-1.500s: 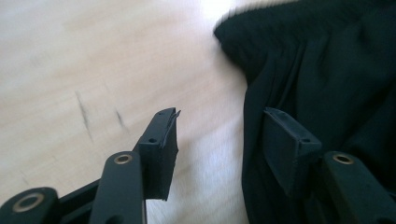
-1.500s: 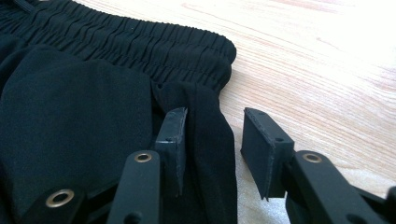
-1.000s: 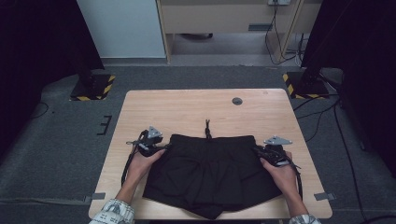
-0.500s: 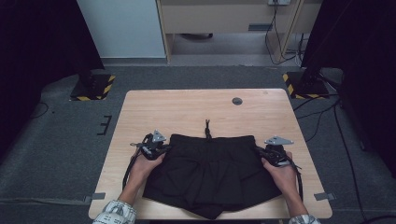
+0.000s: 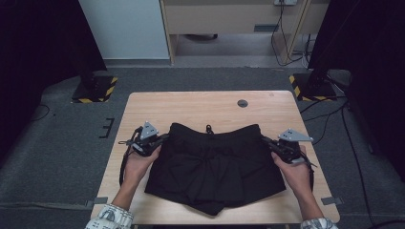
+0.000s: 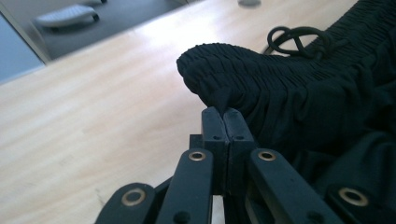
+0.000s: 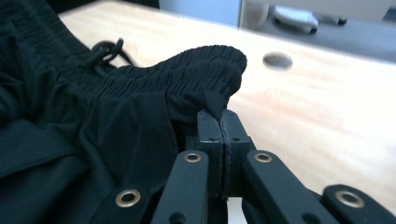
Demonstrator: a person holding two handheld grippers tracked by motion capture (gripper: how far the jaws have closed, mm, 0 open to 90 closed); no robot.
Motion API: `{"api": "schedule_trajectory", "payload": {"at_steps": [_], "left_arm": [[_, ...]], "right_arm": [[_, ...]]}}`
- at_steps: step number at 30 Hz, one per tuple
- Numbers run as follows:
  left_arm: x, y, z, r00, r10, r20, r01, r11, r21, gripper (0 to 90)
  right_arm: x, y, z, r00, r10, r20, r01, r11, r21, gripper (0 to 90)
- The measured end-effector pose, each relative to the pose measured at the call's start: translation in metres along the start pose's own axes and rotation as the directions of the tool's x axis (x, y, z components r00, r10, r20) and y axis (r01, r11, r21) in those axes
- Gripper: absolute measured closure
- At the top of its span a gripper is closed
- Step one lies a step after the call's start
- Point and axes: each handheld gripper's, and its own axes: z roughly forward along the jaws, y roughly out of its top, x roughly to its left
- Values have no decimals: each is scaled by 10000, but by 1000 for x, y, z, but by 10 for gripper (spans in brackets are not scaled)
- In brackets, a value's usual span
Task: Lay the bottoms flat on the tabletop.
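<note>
Black shorts (image 5: 215, 167) lie flat on the table (image 5: 191, 102), waistband corners pinched by left gripper (image 5: 152, 140) and right gripper (image 5: 279, 147), seemingly mid-lift; next, both should rise evenly together.

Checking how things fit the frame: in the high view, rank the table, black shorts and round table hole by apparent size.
1. table
2. black shorts
3. round table hole

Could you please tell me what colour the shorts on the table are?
The shorts are plain black, seen best in the high view.
</note>
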Motion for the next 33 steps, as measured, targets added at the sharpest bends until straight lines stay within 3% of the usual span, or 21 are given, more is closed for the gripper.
{"api": "schedule_trajectory", "payload": {"at_steps": [11,17,33], "left_arm": [[8,48,-33,9977,442,-521,-483,9956,-801,886],[9,66,-46,9967,490,-645,-560,9921,-1126,886],[16,96,-60,9934,588,-987,-715,9889,-1304,886]], "right_arm": [[4,64,-22,9988,-487,86,493,9920,-1160,894],[5,85,-30,9983,-559,180,580,9879,-1440,894],[3,127,-43,9962,-763,425,823,9827,-1658,893]]}}
